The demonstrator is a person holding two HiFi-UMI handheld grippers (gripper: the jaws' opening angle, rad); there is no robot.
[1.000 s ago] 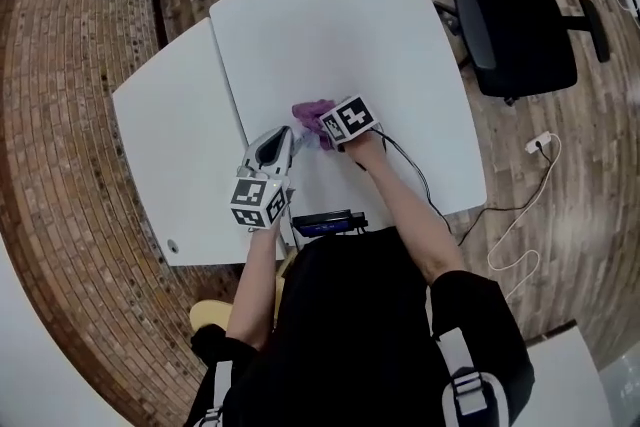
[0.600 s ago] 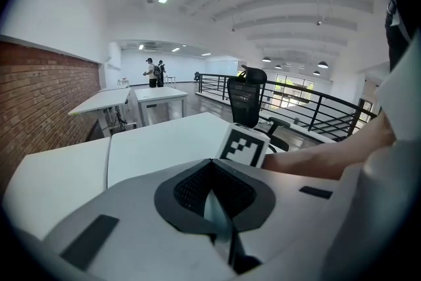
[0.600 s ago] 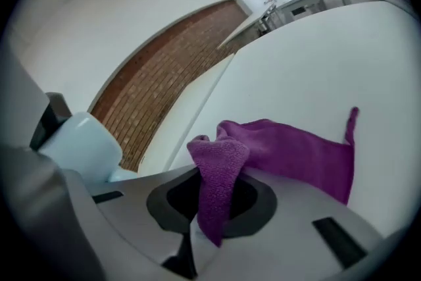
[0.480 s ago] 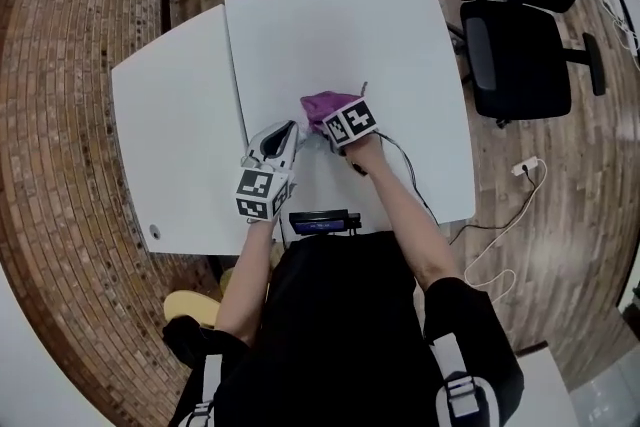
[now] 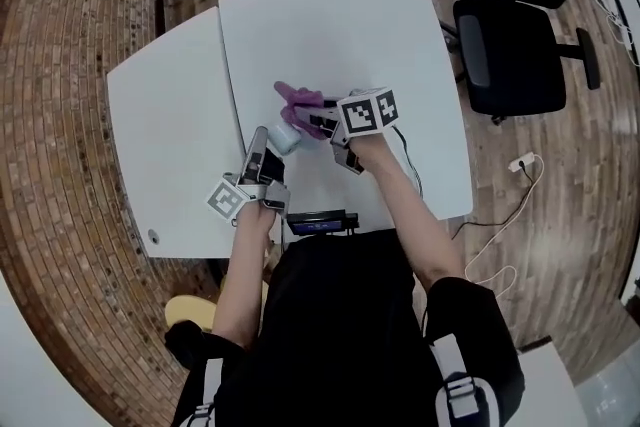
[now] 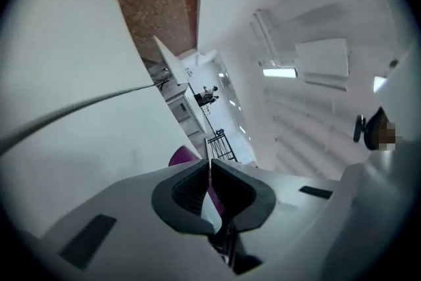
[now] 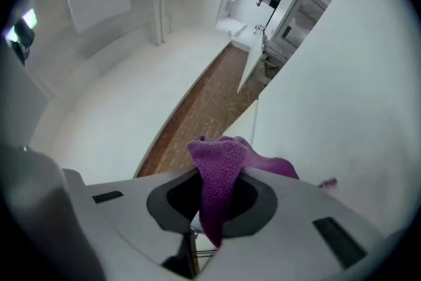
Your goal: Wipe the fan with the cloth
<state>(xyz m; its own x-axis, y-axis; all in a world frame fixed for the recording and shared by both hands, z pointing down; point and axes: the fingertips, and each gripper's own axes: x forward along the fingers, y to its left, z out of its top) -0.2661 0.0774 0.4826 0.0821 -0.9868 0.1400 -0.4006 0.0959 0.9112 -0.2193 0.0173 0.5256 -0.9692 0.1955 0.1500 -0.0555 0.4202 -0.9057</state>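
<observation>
The right gripper (image 5: 322, 125) is clamped shut on the purple knitted cloth (image 7: 217, 181). In the right gripper view a fold of it stands up from between the jaws at lower centre, and a flap hangs down over the dark recess behind them. In the head view the cloth pokes out toward the upper left of that gripper, just above the middle of the frame.

The left gripper (image 6: 210, 164) has its jaws pressed together, with only a hairline seam between the ribbed pads. A sliver of purple shows past them. In the head view a small pale rounded object (image 5: 283, 137) sits right at this gripper's tips, just below the cloth. Whether it is the fan, and whether the jaws pinch it, cannot be told.

Both grippers hang over the lower part of the large white rounded-corner tabletop (image 5: 340, 15), whose whole upper half is bare. A second white tabletop (image 5: 165, 145) butts against it on the left along a thin seam. A small dark device (image 5: 320, 222) lies at the near edge. A black office chair (image 5: 510, 45) stands off the upper-right corner.

The only print visible is the black-and-white square markers on each gripper's cube. The device's screen is too small to read.
</observation>
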